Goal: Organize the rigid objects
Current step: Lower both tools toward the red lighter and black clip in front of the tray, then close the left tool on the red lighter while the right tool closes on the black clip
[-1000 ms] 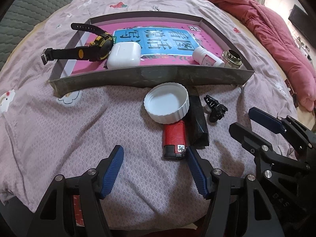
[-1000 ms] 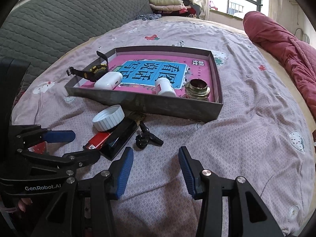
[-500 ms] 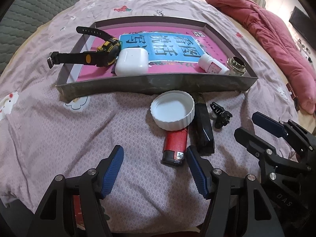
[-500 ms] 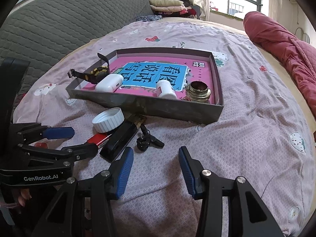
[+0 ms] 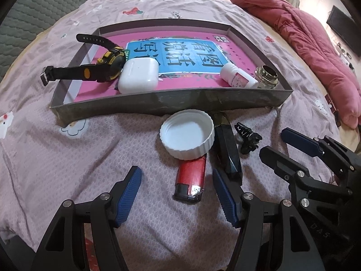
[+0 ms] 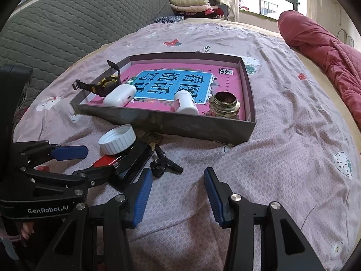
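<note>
A shallow grey box on the bed holds a black-yellow watch, a white earbud case, a small white bottle and a glass jar. In front of it lie a white lid, a red lighter, a black bar and a small black clip. My left gripper is open, just short of the lighter. My right gripper is open, near the clip.
The pink patterned bedsheet covers the bed. A red quilt lies along the right side. A grey padded headboard and folded clothes are at the far end.
My left gripper has come forward and a little left; the lid, lighter and box now sit nearer and more to the right in its view. The right gripper has barely moved.
</note>
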